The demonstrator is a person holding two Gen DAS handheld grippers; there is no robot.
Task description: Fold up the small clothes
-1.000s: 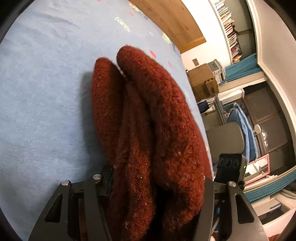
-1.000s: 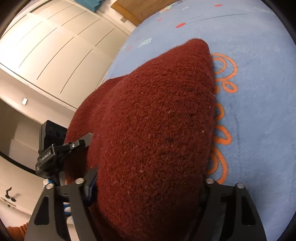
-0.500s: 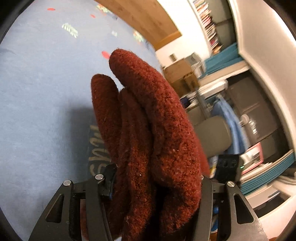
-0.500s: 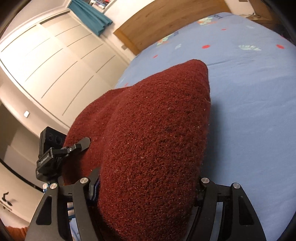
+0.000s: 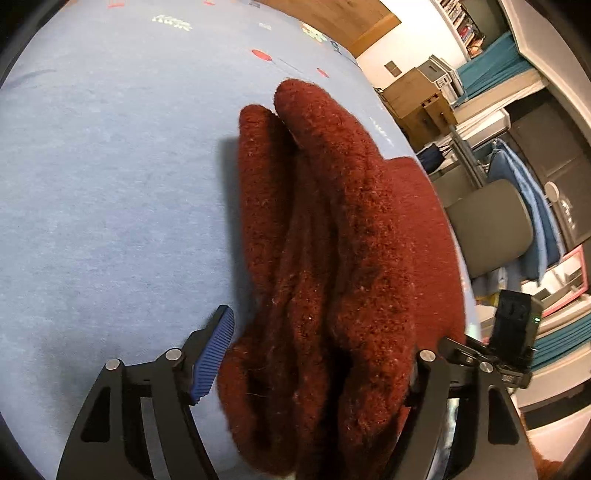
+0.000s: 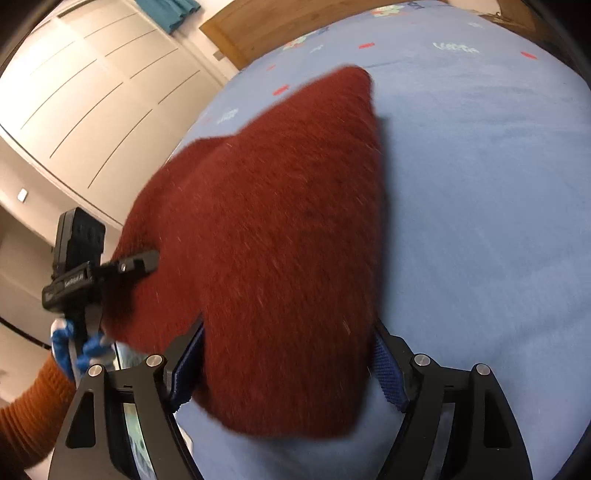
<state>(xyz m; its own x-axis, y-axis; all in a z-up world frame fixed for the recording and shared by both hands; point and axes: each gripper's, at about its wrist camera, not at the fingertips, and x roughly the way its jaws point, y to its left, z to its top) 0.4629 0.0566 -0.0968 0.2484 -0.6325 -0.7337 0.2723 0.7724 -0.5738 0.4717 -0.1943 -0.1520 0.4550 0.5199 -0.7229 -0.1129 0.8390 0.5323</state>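
A thick dark red knitted garment [image 5: 332,240] lies bunched in long folds on the blue bedsheet [image 5: 110,184]. My left gripper [image 5: 317,354] is open, its jaws wide apart on either side of the folds, the blue pad [image 5: 214,350] clear of the wool. In the right wrist view the same garment [image 6: 277,240] lies as a broad folded wedge on the sheet [image 6: 480,221]. My right gripper [image 6: 288,365] is open too, with the garment's near edge between its spread blue pads [image 6: 388,373]. The left gripper also shows in the right wrist view [image 6: 81,258], at the garment's left side.
A wooden headboard [image 6: 295,26] stands at the far end of the bed. White wardrobe doors [image 6: 92,92] are on the left. Past the bed's right edge are a grey chair [image 5: 487,225], cardboard boxes [image 5: 417,96] and shelves.
Both grippers held the garment above the bed, then lowered it onto the sheet. Both jaws have opened and let go of the wool.
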